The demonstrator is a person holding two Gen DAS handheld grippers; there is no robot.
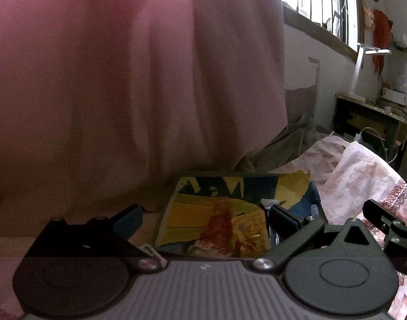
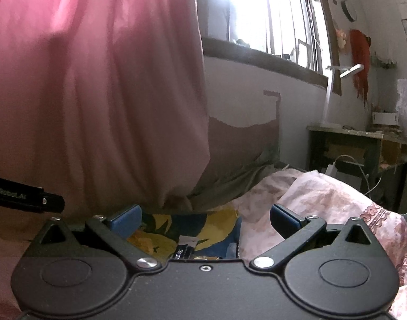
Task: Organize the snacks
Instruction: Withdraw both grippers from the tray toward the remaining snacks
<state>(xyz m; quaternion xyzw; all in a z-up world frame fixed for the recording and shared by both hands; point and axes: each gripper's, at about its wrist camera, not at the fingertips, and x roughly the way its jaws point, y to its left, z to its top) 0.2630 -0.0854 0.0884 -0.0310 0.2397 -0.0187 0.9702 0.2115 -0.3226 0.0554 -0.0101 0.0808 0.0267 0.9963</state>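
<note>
Snack packet (image 1: 224, 226), yellow and crinkled, lies between the left gripper (image 1: 203, 213) fingers, which gape wide, holding nothing; right gripper (image 2: 203, 218) equally spread, empty. Closing carelessly could snag the floral bedding (image 2: 323, 200) alongside.

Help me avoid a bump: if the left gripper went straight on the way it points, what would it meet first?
Probably the yellow snack packet lying between the open left gripper's fingers, in the yellow and blue container. Beyond it hangs the pink curtain; depth is unclear.

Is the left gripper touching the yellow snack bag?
Cannot tell. In the left wrist view the left gripper frames the snack bag, fingers spread, but depth is unclear.
</note>
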